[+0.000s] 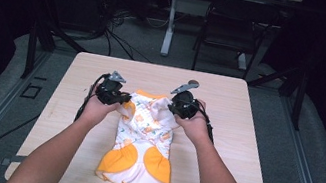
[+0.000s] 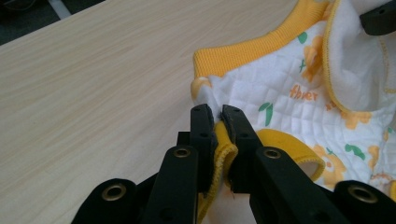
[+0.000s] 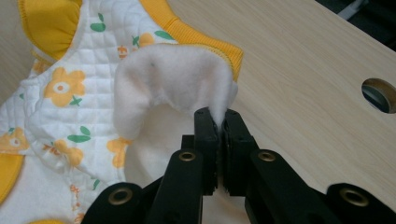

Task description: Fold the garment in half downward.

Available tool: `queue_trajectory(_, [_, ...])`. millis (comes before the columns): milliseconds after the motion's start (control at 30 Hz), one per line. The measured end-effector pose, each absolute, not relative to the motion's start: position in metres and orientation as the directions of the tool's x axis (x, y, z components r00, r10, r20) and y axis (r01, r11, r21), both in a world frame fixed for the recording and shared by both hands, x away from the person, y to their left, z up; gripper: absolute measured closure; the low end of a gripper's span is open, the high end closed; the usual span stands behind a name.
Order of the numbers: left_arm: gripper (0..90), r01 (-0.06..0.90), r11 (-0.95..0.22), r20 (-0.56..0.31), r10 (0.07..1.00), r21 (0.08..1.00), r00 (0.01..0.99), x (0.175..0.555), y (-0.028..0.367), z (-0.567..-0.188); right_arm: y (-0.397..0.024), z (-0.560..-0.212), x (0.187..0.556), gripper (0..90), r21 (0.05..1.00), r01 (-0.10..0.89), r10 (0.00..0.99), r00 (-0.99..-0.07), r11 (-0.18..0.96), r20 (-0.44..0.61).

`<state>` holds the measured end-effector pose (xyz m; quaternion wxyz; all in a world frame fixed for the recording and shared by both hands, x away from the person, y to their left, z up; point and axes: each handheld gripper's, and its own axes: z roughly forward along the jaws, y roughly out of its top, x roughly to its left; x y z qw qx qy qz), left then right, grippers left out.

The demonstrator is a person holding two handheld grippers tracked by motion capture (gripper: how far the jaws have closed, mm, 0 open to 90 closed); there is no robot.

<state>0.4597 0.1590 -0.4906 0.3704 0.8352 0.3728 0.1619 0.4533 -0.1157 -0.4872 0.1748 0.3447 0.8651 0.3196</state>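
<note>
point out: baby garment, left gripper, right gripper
baby garment (image 1: 138,161): high view, white hem between the orange patches.
left gripper (image 2: 215,114): left gripper view, between the jaw tips pinching the yellow trim.
right gripper (image 3: 219,119): right gripper view, between the jaw tips pinching the white lining.

Two bare forearms with no sleeves lead to hands that each carry a black two-jaw gripper, the left gripper (image 1: 124,99) and the right gripper (image 1: 172,106), each topped by a grey three-cornered plate, trailing black cable, with brass-ringed rivets.

Left gripper (image 2: 215,114) clamped, right gripper (image 3: 217,116) — clamped
</note>
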Motion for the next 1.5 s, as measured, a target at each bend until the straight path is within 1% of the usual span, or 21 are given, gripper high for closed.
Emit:
queue_trajectory(100, [83.5,0.494,-0.442,-0.003,0.743,0.748,0.669,0.460,0.159,-0.488,-0.116,-0.484,0.453,86.3,0.664,0.478,0.700,-0.707,0.575,-0.098])
queue_trajectory(367, [83.4,0.463,-0.448,0.019,0.734,0.765,0.679,0.459,0.161,-0.472,-0.112,-0.464,0.452,86.3,0.685,0.433,0.693,-0.706,0.585,-0.146])
queue_trajectory(500, [83.4,0.448,-0.433,0.021,0.738,0.782,0.675,0.458,0.164,-0.467,-0.113,-0.457,0.451,86.3,0.702,0.415,0.693,-0.704,0.579,-0.156])
queue_trajectory(600, [83.4,0.428,-0.432,0.030,0.730,0.794,0.682,0.454,0.165,-0.462,-0.113,-0.446,0.448,86.2,0.716,0.381,0.682,-0.709,0.585,-0.180])
queue_trajectory(733, [83.4,0.419,-0.445,0.029,0.712,0.791,0.701,0.447,0.165,-0.467,-0.113,-0.453,0.441,86.2,0.701,0.363,0.665,-0.717,0.614,-0.211])
queue_trajectory(867, [83.4,0.421,-0.444,0.016,0.703,0.791,0.711,0.441,0.166,-0.477,-0.115,-0.462,0.434,86.2,0.694,0.358,0.651,-0.730,0.625,-0.209])
queue_trajectory(1100, [83.4,0.415,-0.448,0.011,0.690,0.792,0.723,0.433,0.166,-0.482,-0.118,-0.468,0.425,86.1,0.692,0.350,0.637,-0.743,0.632,-0.205])
queue_trajectory(1200, [83.4,0.416,-0.453,0.006,0.682,0.788,0.731,0.428,0.166,-0.486,-0.120,-0.471,0.419,86.1,0.670,0.342,0.616,-0.757,0.659,-0.220])
queue_trajectory(1300, [83.4,0.422,-0.448,-0.004,0.682,0.788,0.731,0.426,0.166,-0.488,-0.119,-0.472,0.416,86.1,0.669,0.338,0.611,-0.761,0.662,-0.219])
queue_trajectory(1333, [83.4,0.429,-0.443,-0.018,0.679,0.787,0.734,0.424,0.168,-0.490,-0.120,-0.474,0.413,86.1,0.672,0.341,0.611,-0.764,0.657,-0.210])
queue_trajectory(1500, [83.3,0.433,-0.450,-0.026,0.670,0.781,0.742,0.419,0.167,-0.496,-0.121,-0.482,0.410,86.0,0.654,0.350,0.602,-0.773,0.670,-0.202])
